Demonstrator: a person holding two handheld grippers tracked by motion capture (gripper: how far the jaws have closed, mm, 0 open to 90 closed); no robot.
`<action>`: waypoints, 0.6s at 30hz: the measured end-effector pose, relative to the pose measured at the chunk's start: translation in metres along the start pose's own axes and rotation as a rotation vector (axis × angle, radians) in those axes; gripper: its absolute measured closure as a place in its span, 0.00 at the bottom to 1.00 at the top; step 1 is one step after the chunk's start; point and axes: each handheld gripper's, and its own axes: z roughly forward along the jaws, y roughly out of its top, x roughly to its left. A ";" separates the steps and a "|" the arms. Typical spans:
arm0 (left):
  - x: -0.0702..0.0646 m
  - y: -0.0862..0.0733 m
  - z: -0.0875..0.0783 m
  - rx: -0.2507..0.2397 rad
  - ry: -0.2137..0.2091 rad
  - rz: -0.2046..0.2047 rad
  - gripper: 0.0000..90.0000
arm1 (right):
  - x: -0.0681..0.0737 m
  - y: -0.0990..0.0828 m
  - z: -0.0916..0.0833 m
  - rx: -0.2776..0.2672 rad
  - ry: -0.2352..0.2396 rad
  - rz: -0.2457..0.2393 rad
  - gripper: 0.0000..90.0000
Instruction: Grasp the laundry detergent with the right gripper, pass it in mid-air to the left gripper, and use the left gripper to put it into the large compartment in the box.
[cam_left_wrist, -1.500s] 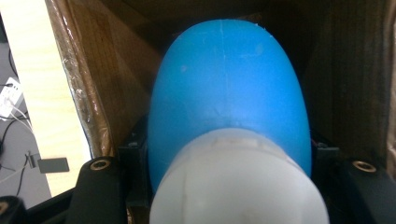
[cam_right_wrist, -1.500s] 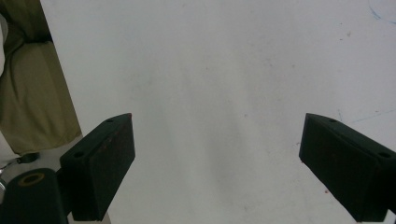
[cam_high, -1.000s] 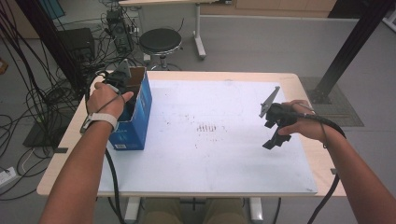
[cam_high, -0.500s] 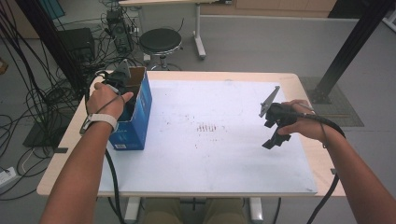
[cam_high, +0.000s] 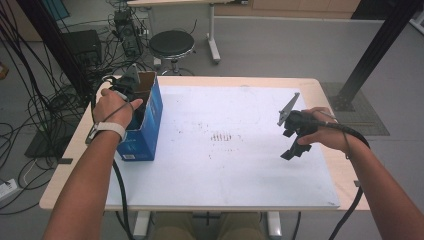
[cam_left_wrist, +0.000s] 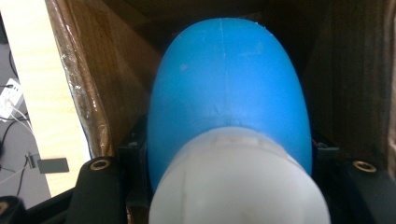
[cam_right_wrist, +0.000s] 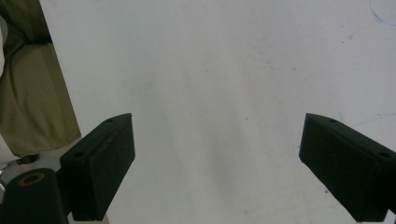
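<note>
Blue-and-white egg-shaped thing (cam_left_wrist: 229, 107) is clamped between the left gripper (cam_high: 131, 95) fingers, down inside the open cardboard box (cam_high: 150, 117) that wraps right around them. Nothing has shifted over the last second, both hands parked, so I'd guess it's either just been grabbed or is about to be lifted out. Right gripper (cam_right_wrist: 219, 168) fingers hang spread wide and empty over the white table (cam_high: 240, 165), well off to the side.

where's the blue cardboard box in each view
High view: the blue cardboard box stands at the table's left edge, with the left gripper reaching into its open top.
Left gripper view: its brown inner wall surrounds the held blue and white egg-shaped thing.
Right gripper view: not in it.
Shared landmark: the white table sheet.
</note>
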 end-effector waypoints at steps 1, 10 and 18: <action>0.000 0.000 0.000 -0.001 -0.002 -0.001 0.41 | 0.000 0.000 0.000 -0.001 0.001 0.000 0.12; 0.001 0.000 0.000 0.000 -0.003 0.000 0.41 | 0.000 0.001 0.000 -0.002 0.000 -0.001 0.12; 0.000 0.000 0.000 0.001 -0.003 -0.001 0.41 | 0.000 0.000 0.000 -0.002 0.001 -0.001 0.12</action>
